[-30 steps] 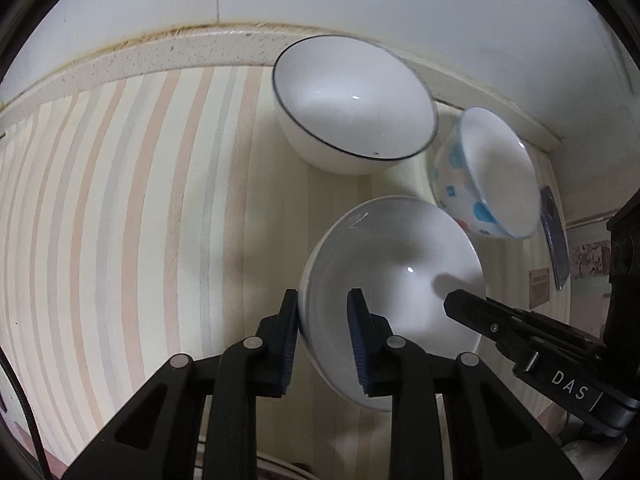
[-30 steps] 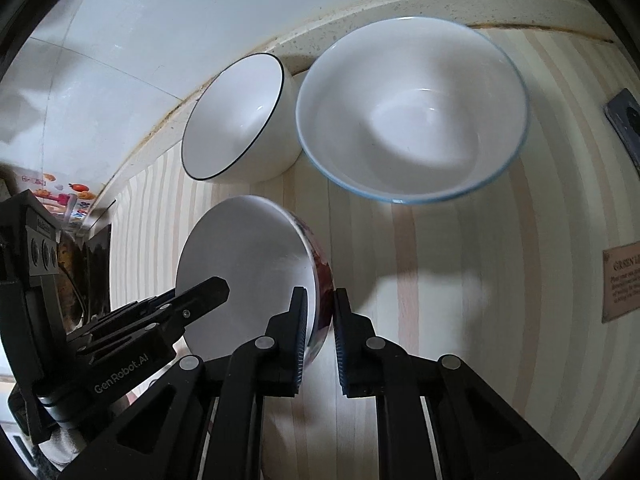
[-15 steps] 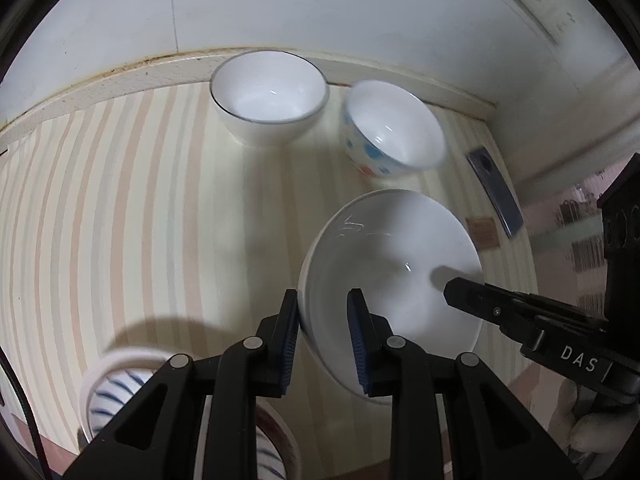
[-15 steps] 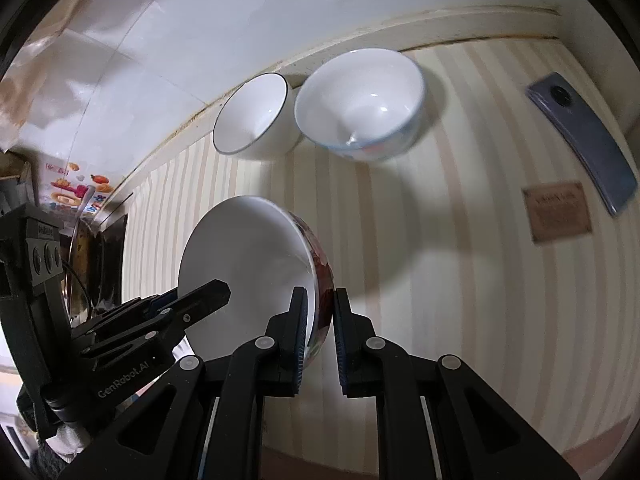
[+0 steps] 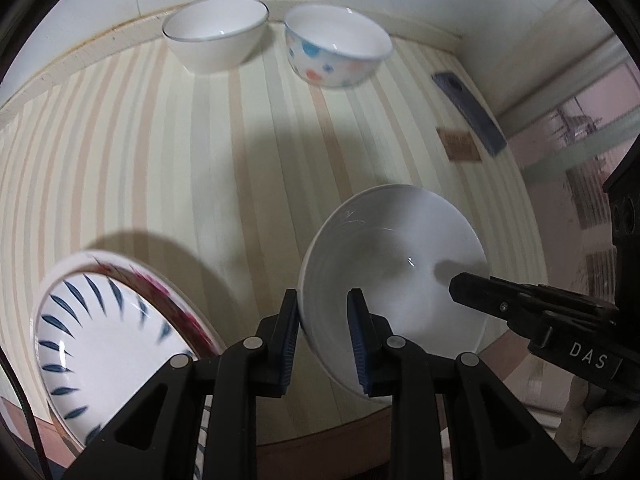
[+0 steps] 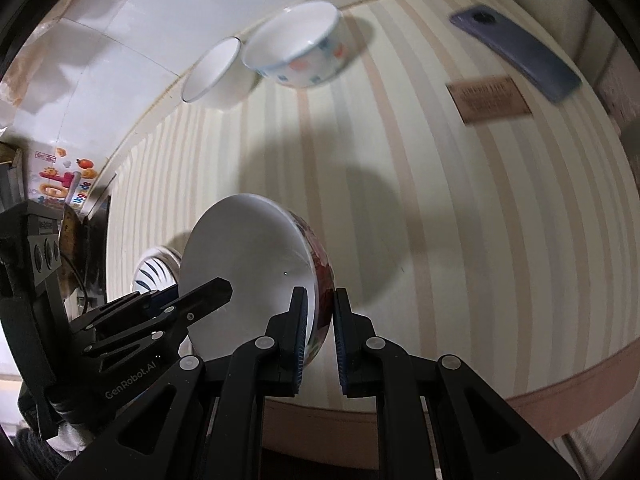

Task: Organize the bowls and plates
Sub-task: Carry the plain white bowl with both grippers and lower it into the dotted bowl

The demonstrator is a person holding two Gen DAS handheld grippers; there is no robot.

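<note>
One bowl, white inside (image 5: 400,264) with a red flower pattern outside (image 6: 322,268), hangs tilted above the striped table, held by both grippers. My left gripper (image 5: 322,300) is shut on its left rim, and it also shows in the right wrist view (image 6: 200,292). My right gripper (image 6: 319,296) is shut on the opposite rim, and its black fingers reach in from the right in the left wrist view (image 5: 464,286). A stack of plates, topped by a plate with blue leaf strokes (image 5: 100,340), lies at the lower left, below the bowl. Part of that plate (image 6: 154,270) shows behind the bowl.
A white bowl with a dark rim (image 5: 216,40) and a dotted bowl (image 5: 340,52) stand side by side against the back wall. A dark blue phone (image 5: 468,112) and a brown card (image 5: 460,144) lie at the right. The table's front edge (image 6: 560,400) runs close below.
Both grippers have drawn back from the wall with the bowl, so the two back bowls look smaller. The plate stack has come into view at the lower left.
</note>
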